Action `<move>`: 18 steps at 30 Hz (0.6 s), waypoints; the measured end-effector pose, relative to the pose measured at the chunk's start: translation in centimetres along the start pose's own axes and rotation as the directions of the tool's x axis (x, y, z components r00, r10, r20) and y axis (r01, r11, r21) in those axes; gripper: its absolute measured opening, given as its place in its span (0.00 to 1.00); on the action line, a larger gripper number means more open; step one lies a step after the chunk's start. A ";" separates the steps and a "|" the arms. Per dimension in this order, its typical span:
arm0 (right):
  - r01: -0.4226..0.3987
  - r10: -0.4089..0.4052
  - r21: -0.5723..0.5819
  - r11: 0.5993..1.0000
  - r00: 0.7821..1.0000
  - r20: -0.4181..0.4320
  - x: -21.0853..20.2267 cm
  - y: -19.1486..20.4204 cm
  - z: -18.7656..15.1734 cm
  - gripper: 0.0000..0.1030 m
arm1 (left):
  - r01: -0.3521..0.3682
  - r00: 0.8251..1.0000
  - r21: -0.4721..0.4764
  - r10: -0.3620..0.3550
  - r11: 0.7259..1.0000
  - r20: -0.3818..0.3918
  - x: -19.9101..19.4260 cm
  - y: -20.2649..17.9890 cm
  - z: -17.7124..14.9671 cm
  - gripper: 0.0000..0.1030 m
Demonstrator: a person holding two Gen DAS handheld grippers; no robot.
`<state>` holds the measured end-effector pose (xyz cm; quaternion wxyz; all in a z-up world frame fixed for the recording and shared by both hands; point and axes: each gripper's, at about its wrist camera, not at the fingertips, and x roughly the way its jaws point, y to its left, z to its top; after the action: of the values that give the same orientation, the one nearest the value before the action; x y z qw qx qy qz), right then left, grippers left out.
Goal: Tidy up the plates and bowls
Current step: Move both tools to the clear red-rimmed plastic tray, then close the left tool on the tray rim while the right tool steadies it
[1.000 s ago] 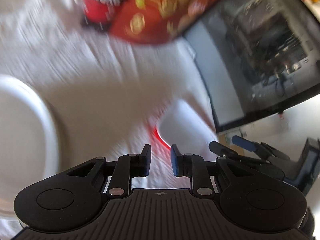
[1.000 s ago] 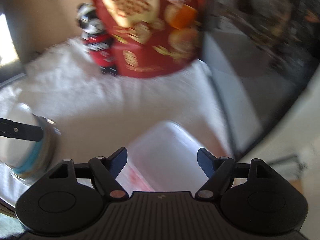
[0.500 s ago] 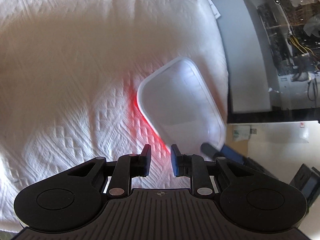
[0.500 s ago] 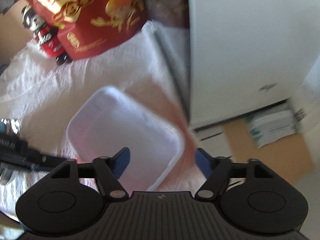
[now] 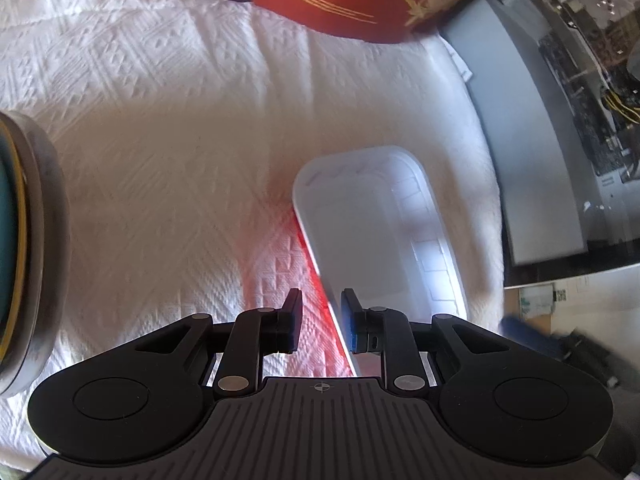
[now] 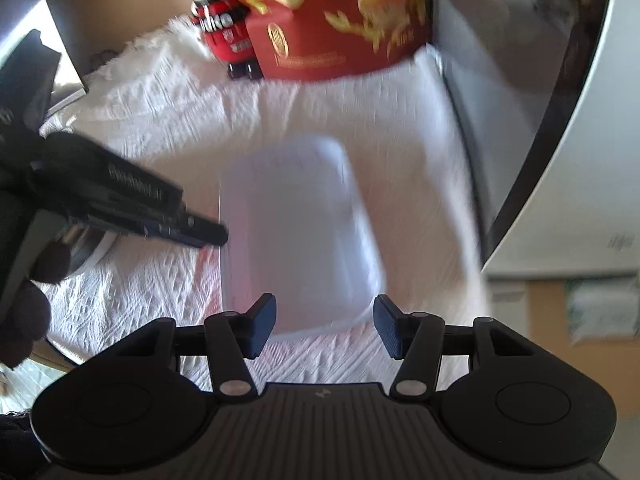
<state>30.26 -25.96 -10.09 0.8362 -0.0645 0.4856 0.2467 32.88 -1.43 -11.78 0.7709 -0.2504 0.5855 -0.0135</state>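
A white cloth with a raised, woven diamond pattern covers the table and fills most of both views, rumpled into soft folds. Down the right edge of the left wrist view runs a computer case with a glossy dark side panel, its boards and cables showing through. Along the top stands a red cardboard box printed in gold, and at its left a small red and black toy figure on dark wheels.

At the left edge of the left wrist view sits a round metal bowl, its outer wall a dull brushed grey with a teal and yellow rim band.

The task's white plastic tray, a shallow rectangle with rounded corners and a red underside, lies on the cloth at lower centre right of that view; in the right wrist view it sits at the middle of the frame, blurred.

The left gripper straddles the tray's near left edge, the rim between its blue-padded fingers; I can't tell whether the pads press on it. The right gripper hangs over the tray's near end, its jaws closing, the rim partly between them and the pads not touching. A dark-gloved hand shows at lower left.
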 end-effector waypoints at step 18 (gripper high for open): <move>-0.066 0.073 0.109 0.992 0.995 -0.065 7.7 -0.1 4.7 0.50 | 0.037 0.998 -0.045 -0.035 0.998 0.048 0.2 1.6 0.2 0.22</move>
<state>37.12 -21.69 -14.15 0.8121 -0.0111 0.5286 0.2469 32.67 -0.02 -12.60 0.7783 -0.2788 0.5625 -0.0079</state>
